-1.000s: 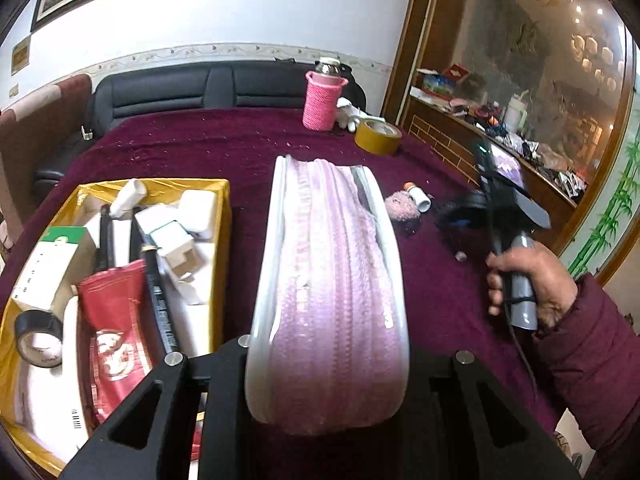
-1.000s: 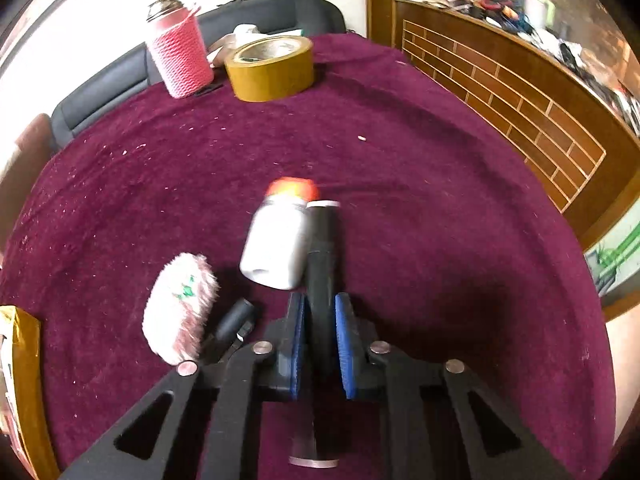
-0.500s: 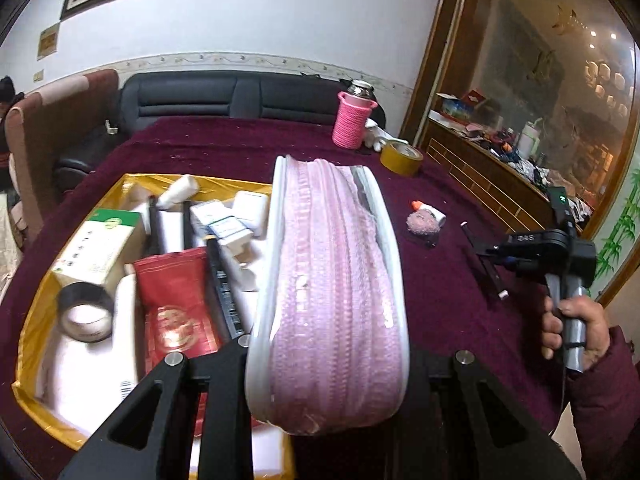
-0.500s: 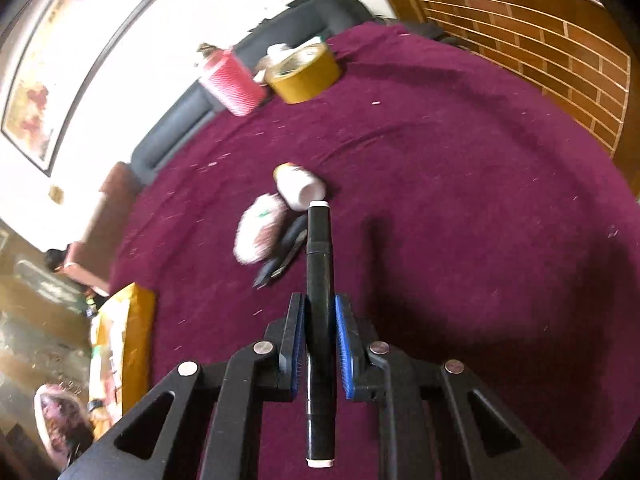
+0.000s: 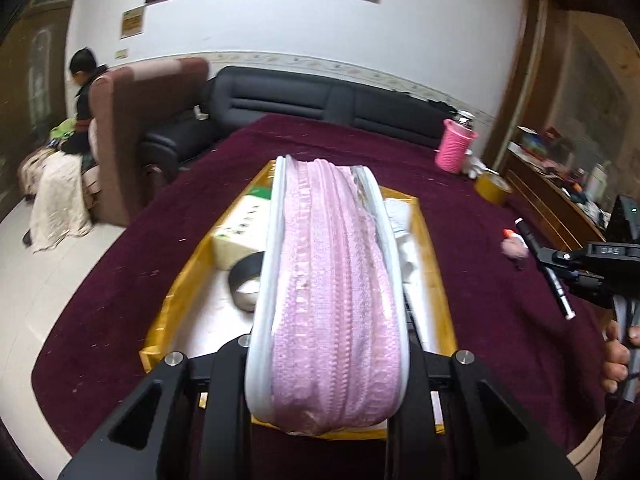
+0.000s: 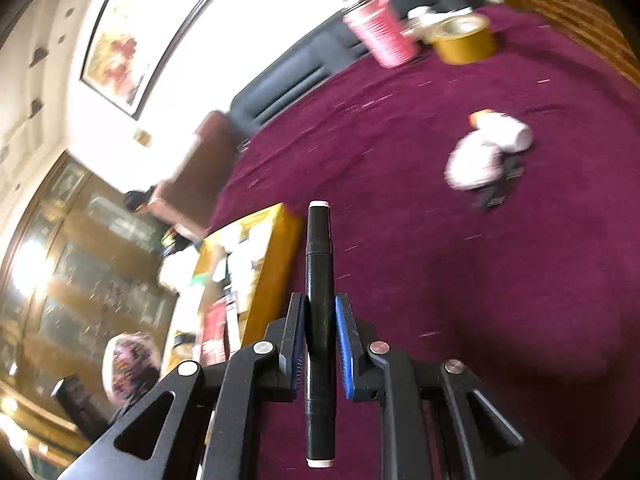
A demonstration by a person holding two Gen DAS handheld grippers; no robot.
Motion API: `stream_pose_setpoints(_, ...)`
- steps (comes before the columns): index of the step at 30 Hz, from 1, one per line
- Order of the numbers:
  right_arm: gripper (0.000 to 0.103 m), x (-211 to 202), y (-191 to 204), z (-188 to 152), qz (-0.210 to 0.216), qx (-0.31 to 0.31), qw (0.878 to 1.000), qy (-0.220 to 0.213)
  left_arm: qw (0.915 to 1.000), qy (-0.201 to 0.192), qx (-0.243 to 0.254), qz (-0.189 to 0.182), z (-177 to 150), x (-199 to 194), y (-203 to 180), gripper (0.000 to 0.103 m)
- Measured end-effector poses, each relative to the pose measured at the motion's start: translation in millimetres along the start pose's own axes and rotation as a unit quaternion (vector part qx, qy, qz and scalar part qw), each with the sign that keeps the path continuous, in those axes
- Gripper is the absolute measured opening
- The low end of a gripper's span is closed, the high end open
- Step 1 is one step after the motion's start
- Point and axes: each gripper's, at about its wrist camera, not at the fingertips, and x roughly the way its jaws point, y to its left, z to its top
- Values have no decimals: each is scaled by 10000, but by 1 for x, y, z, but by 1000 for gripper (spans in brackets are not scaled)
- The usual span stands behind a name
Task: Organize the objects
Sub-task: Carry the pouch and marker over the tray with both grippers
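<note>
My left gripper [image 5: 328, 360] is shut on a pink pouch with white edges [image 5: 332, 280], held above the yellow tray [image 5: 430, 248]. The tray holds a white box [image 5: 240, 224], a black tape roll [image 5: 244, 284] and other items, mostly hidden by the pouch. My right gripper [image 6: 320, 332] is shut on a black marker pen [image 6: 319, 280], lifted above the maroon tablecloth, right of the yellow tray [image 6: 272, 264]. The right gripper with the marker [image 5: 548, 268] also shows at the right edge of the left wrist view.
A small white bottle with an orange cap [image 6: 504, 132], a pink fluffy item [image 6: 472, 164] and a small black object [image 6: 496, 192] lie on the cloth. A pink-sleeved flask [image 5: 456, 148] and a yellow tape roll [image 5: 492, 188] stand at the far right. A sofa and a seated person [image 5: 80, 108] are behind.
The left gripper has carried the pouch left, from beside the tray to over it. The right gripper has lifted the marker off the table and swung left toward the tray.
</note>
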Motion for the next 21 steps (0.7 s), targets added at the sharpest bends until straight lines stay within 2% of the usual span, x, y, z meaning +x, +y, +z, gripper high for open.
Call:
stream_pose_setpoints(3, 16, 21, 26, -7, 258, -143, 9992, 270, 9999, 61, -74, 80, -2, 3, 10, 24)
stream_pose_setpoints(9, 17, 65, 72, -21, 448, -443, 9953, 730, 9995, 299, -94, 99, -4, 24, 20, 24)
stream_pose_setpoints(16, 17, 111, 118, -19, 420, -788, 9909, 1003, 9988, 464, -165, 74, 0, 40, 34, 24)
stream_pose_setpoints(21, 17, 156, 151, -8, 135, -1108, 9869, 1163, 9979, 617, -205, -45, 1, 53, 38, 24)
